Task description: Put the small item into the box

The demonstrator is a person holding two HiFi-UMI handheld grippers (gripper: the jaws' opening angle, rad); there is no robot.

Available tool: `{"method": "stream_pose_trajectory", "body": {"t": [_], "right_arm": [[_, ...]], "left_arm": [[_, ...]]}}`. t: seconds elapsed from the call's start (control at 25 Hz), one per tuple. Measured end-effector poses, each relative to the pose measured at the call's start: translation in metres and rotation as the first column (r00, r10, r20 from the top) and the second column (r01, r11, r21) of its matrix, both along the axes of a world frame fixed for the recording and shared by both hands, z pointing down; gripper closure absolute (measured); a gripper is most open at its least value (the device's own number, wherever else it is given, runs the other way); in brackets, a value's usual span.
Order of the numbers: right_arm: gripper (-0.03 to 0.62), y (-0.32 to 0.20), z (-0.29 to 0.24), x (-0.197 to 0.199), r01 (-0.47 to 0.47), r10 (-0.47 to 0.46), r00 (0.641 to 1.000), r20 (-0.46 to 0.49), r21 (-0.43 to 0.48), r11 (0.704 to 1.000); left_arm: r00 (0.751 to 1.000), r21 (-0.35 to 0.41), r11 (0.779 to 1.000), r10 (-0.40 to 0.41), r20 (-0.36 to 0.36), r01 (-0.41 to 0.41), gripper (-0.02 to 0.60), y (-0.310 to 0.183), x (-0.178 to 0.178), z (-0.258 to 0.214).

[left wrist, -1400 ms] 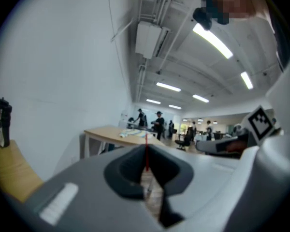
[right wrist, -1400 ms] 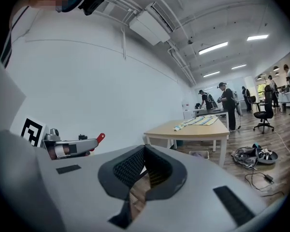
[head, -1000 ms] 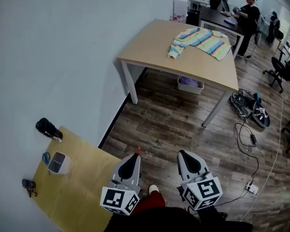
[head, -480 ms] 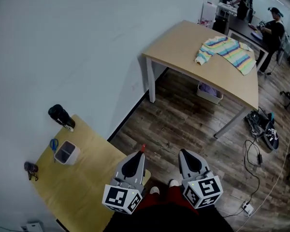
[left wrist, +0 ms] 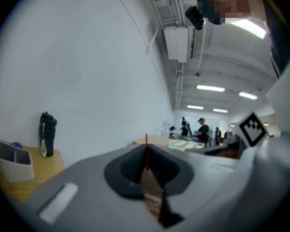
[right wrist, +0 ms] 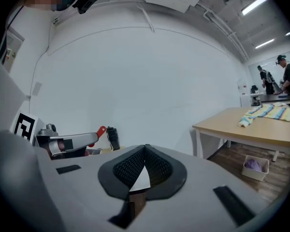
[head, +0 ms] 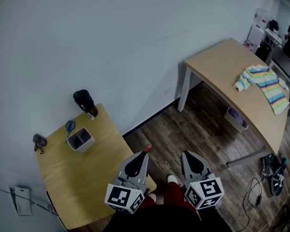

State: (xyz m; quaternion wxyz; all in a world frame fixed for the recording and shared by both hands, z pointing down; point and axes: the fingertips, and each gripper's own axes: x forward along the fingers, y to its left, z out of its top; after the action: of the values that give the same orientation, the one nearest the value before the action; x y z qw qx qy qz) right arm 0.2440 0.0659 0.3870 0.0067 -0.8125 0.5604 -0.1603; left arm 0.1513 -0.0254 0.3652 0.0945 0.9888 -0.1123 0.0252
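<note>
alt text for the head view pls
Seen from above, the left tool and right tool are shut and empty beside a small yellow table. On it are a white box, blue scissors and a black bottle; a striped sweater lies on a bigger table.

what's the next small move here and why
Probably reach the left gripper out over the yellow table toward the small dark item at its far edge, opening it. It and the right gripper are both shut and empty; the white box stands on the same table.
</note>
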Motion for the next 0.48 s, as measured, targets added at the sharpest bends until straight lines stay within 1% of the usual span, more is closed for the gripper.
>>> {"method": "stream_pose_trajectory", "body": {"t": [0.12,0.24,0.36,0.48], "right_arm": [[0.586,-0.029,0.003,0.011,0.104,-0.104,0.995,0.01,-0.007,0.995],[0.586,-0.055,0.004,0.016,0.217,-0.216,0.976,0.017,-0.015,0.976],[0.586,-0.079,0.004,0.021,0.312,-0.311,0.95,0.023,-0.015,0.95],[0.586,-0.099,0.004,0.023,0.398,-0.397,0.917,0.032,-0.008,0.917]], "left_arm": [[0.995,-0.002,0.995,-0.102,0.007,0.102,0.568,-0.019,0.004,0.001],[0.977,-0.001,0.977,-0.213,0.01,0.213,0.568,-0.037,0.002,0.0],[0.948,0.003,0.948,-0.319,0.019,0.319,0.568,-0.051,-0.003,-0.001],[0.907,0.007,0.908,-0.42,0.031,0.42,0.568,-0.059,-0.013,-0.002]]}}
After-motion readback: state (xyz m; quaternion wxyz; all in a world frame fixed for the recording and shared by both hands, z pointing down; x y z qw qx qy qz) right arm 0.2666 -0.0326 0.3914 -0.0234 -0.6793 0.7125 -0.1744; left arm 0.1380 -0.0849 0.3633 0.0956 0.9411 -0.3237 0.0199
